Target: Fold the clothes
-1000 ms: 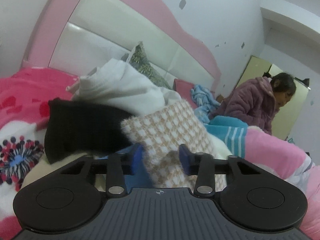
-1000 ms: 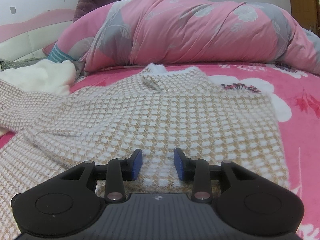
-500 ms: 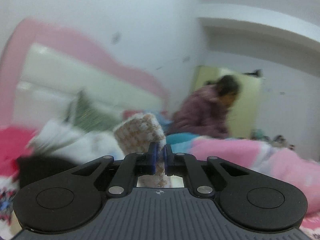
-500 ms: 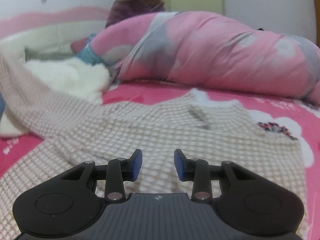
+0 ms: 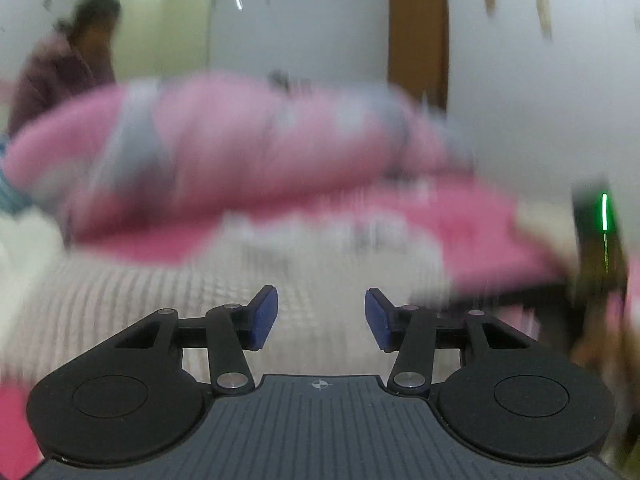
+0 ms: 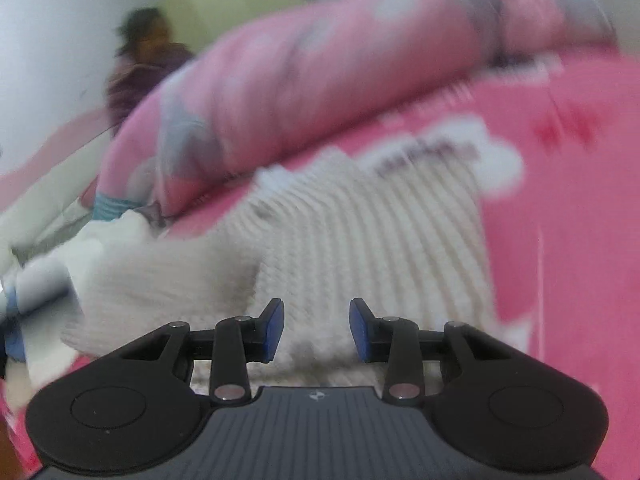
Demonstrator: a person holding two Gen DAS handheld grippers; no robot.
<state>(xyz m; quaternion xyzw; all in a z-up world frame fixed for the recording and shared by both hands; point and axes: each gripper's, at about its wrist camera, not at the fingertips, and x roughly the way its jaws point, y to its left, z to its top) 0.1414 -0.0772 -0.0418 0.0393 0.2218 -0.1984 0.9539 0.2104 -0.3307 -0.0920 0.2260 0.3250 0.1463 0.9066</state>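
Both tongs stood open and empty: the left gripper (image 5: 321, 317) and right gripper (image 6: 317, 329) each hovered just over the sweater (image 6: 360, 248). It lay flat on the pink bed (image 6: 560, 240), long axis running forward from the right gripper, which looked nearer its hem.

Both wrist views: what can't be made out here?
- Sweater, right wrist view: motion blur smears the knit pattern; its near edge is hidden behind the right claw.
- Sweater's folds and edges, left wrist view: blurred, partly hidden behind the left claw.
- Person, left wrist view: face blurred.
- Dark object with green light: blurred, unidentifiable.
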